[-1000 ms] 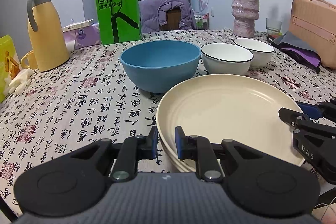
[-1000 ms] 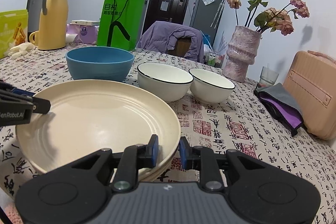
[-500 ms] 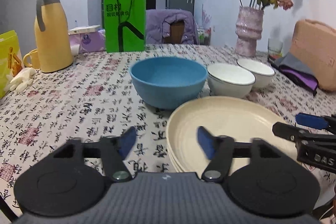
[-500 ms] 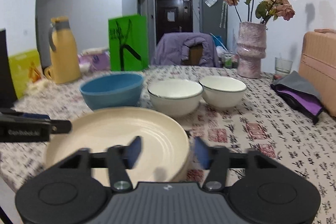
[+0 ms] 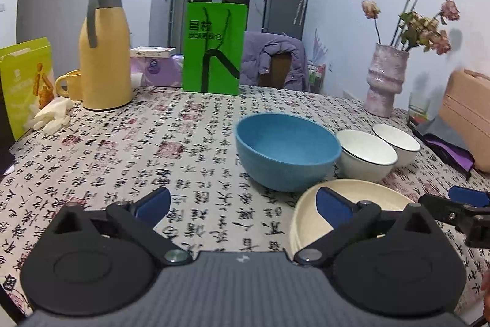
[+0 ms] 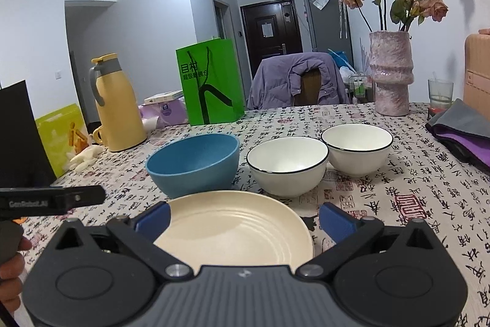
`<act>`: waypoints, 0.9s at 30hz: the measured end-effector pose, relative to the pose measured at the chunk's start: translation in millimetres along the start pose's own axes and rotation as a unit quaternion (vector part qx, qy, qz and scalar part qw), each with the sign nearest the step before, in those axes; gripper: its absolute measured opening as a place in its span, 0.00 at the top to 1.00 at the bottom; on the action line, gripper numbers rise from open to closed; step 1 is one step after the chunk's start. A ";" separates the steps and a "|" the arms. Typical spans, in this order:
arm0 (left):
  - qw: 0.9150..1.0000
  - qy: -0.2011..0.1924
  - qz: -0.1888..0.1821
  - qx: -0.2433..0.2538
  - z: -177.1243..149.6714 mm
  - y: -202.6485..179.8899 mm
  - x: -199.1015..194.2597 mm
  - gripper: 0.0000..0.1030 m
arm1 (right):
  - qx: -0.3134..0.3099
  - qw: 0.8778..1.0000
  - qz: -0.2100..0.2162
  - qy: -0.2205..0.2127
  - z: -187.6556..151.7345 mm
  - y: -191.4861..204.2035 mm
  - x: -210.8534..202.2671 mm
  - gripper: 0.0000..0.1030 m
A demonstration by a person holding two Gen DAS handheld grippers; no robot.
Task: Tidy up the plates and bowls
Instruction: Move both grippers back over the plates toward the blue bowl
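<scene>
Both grippers, left [image 5: 242, 204] and right [image 6: 243, 219], have let go of the cream ribbed plates [image 6: 235, 232], jaws opening wide; the stack's near edge is hidden

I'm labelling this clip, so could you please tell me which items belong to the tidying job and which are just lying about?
Job: plates, blue bowl, two white bowls.
Lying about: flask, green bag, vase, glass, glove, mug.
</scene>
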State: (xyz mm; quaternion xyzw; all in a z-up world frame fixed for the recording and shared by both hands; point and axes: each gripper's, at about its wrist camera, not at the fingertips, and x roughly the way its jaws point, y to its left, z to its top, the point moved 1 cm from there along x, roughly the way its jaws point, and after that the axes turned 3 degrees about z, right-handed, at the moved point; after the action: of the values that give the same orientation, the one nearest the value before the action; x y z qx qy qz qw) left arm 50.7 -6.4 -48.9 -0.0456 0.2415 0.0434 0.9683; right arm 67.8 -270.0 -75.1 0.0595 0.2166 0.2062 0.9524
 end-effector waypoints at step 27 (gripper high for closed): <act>1.000 0.001 0.009 -0.025 14.1 40.0 17.9 0.00 | -0.001 1.000 -0.006 0.021 27.2 -16.5 34.2 0.00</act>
State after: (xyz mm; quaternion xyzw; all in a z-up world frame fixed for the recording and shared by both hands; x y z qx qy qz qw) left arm 68.8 35.9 -47.6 -0.0679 0.2420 0.0584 0.9661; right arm 113.8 -271.3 -67.2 0.0534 0.2367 0.2021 0.9488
